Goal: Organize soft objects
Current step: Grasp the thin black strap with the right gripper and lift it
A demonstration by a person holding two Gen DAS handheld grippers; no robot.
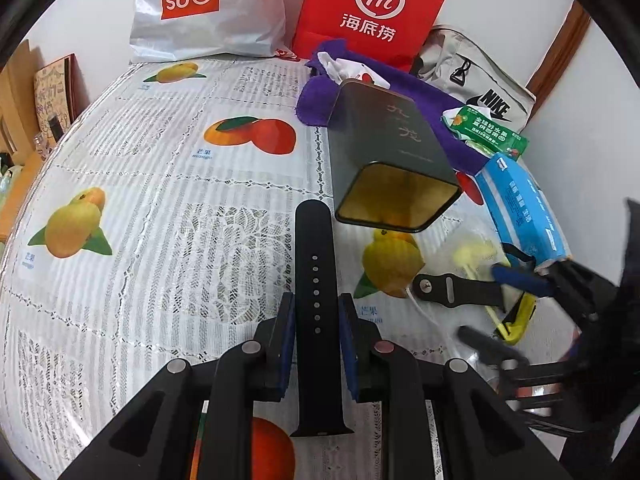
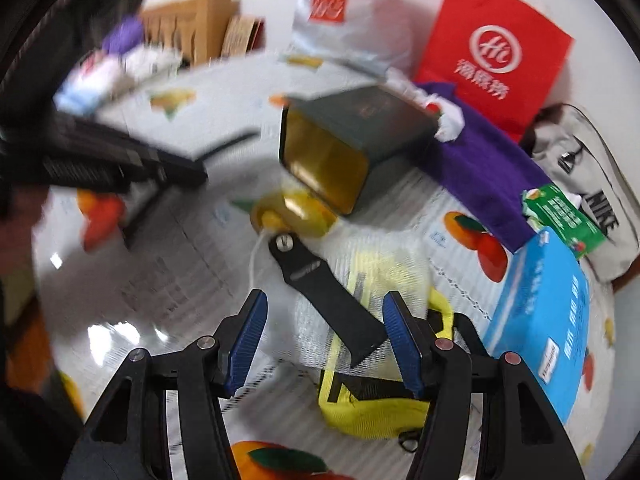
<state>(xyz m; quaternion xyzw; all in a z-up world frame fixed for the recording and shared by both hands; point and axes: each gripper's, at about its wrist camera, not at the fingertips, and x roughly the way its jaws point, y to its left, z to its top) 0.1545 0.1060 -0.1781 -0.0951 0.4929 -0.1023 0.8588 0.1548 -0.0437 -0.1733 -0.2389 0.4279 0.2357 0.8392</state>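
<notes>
my left gripper (image 1: 316,328) is clamped on the long holed watch strap (image 1: 314,280), held above the fruit-print tablecloth (image 1: 160,200). my right gripper (image 2: 324,336) stands about half open, holding nothing, over the short pin-end strap (image 2: 320,292) lying beside the tipped tin box (image 2: 352,140). risk: closing too low could snag the yellow pouch (image 2: 368,400) underneath (the view is smeared). only the right view shows that pouch clearly; only the left shows the grip.
</notes>
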